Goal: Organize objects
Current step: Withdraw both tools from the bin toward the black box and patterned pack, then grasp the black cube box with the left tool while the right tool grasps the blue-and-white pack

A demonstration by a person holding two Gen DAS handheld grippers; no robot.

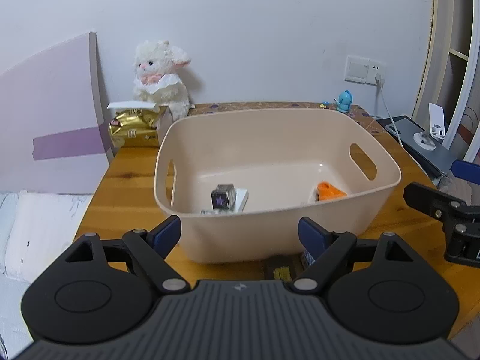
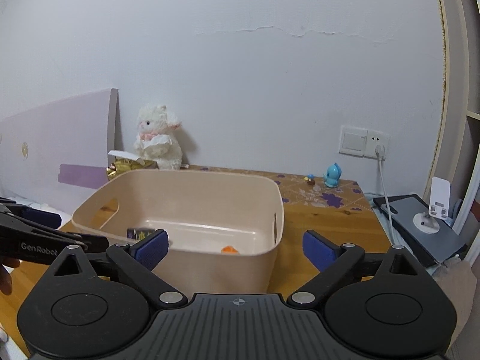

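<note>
The left gripper (image 1: 240, 234) is hovering with its blue-padded jaws spread wide and gripping nothing, facing the near wall of a beige plastic bin with handle cut-outs (image 1: 270, 234) that is sitting on a wooden table (image 1: 126, 177). The right gripper (image 2: 235, 250) is likewise gaping wide and empty, just before the bin's near right corner. The left wrist view is showing the bin's contents best: a small dark cube with a purple star (image 1: 223, 200) lying against a white flat item (image 1: 242, 199), and an orange object (image 1: 330, 195) well apart to the right. Only this view is revealing a dark packet (image 1: 280, 267) on the table beneath the jaws. The right wrist view is catching a tiny figurine (image 2: 310, 180) beside a blue toy (image 2: 331, 177). A white plush lamb (image 1: 160, 78) is sitting against the wall.
</note>
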